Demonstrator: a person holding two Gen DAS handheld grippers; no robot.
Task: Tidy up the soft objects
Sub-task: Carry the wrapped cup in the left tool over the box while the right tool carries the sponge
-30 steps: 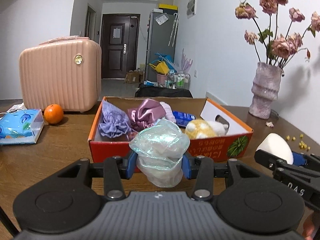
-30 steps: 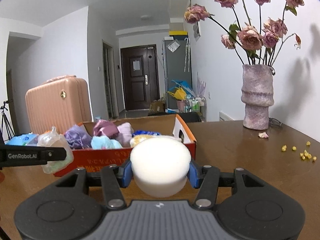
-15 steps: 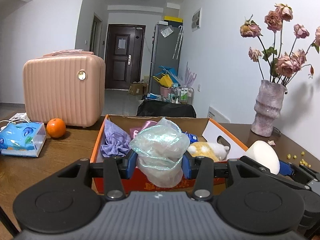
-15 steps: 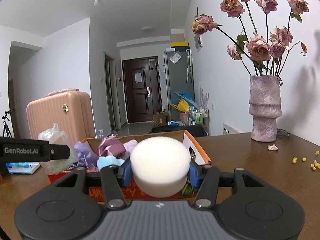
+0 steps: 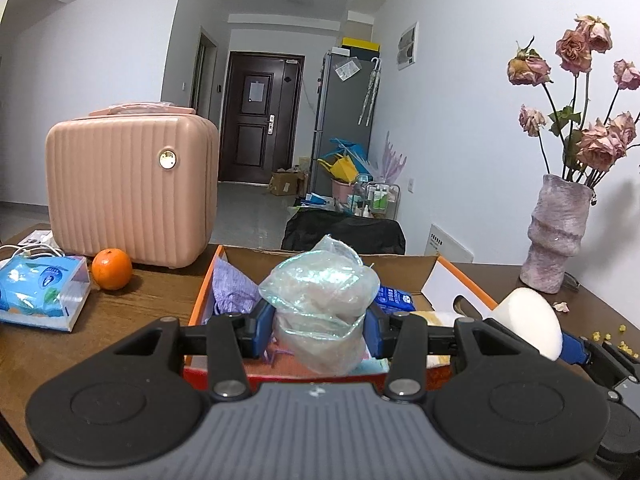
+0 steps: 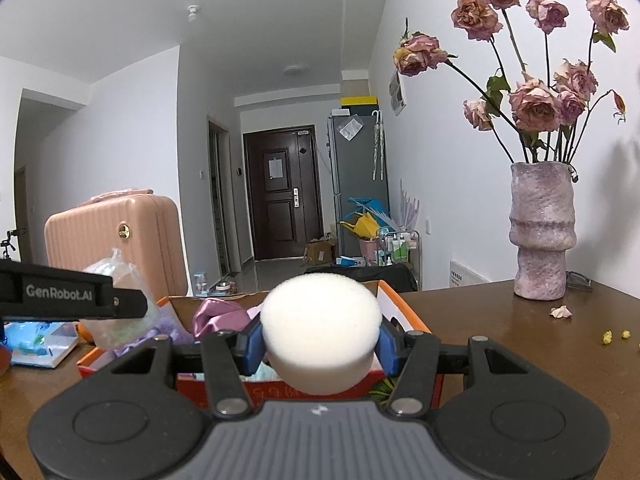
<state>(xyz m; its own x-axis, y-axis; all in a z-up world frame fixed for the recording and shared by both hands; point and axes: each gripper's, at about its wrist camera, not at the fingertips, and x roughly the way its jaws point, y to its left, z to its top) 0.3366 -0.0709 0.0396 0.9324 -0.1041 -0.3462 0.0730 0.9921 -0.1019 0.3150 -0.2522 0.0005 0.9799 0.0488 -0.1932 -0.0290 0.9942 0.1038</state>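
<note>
Both tools near level over the box [image 5: 202, 300] — left tool [image 5: 320, 330] seemingly lower.

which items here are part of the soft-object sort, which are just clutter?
Job:
- crumpled clear plastic bag, in left gripper jaws
- round white foam sponge, in right gripper jaws
- orange cardboard box holding purple cloth

Clutter:
- pink ribbed suitcase
- orange fruit
- blue tissue pack
- mauve vase

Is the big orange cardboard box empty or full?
Partly full. The orange cardboard box holds a purple cloth, a blue packet and more soft things.
</note>
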